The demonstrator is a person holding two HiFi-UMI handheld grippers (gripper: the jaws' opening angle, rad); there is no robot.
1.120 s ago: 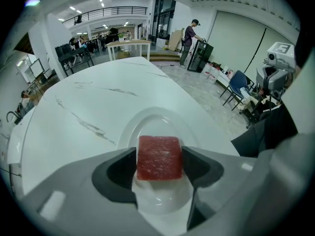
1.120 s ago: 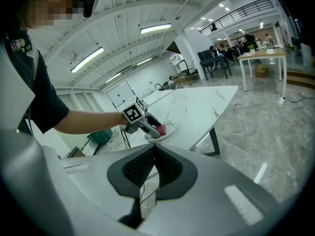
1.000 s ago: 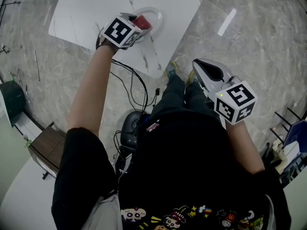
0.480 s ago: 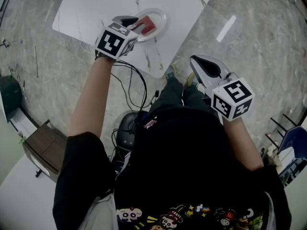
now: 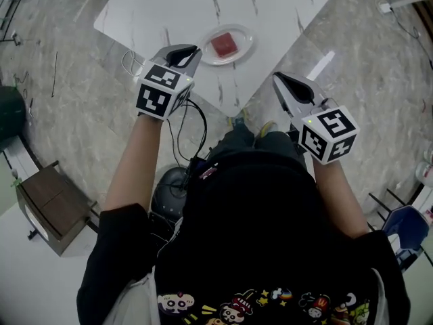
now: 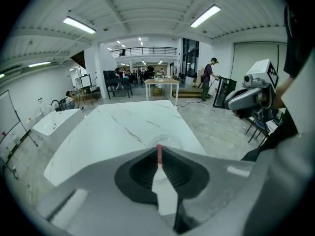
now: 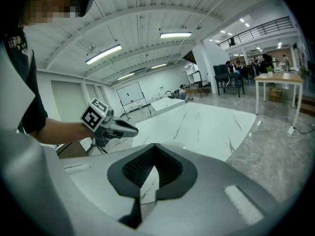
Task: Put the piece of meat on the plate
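Note:
The red piece of meat (image 5: 224, 45) lies in the clear plate (image 5: 245, 40) near the front edge of the white marble table (image 5: 169, 5). My left gripper (image 5: 191, 48) hangs above the table's edge, left of and nearer than the plate, shut with nothing between its jaws. In the left gripper view its tips (image 6: 159, 147) meet, and a red sliver of meat (image 6: 159, 154) shows beyond them on the plate (image 6: 170, 142). My right gripper (image 5: 276, 78) hovers off the table over the floor, shut and empty; its tips (image 7: 154, 146) touch.
Black cables (image 5: 181, 124) and a dark round case (image 5: 166, 198) lie on the floor by the person's legs. A wooden cabinet (image 5: 47, 205) stands at left and a blue chair (image 5: 406, 222) at right. More tables and people fill the hall beyond (image 6: 160, 82).
My left gripper has let go of the meat, drawn back and up from the plate, and shut. The meat stays on the plate. The right gripper rose a little.

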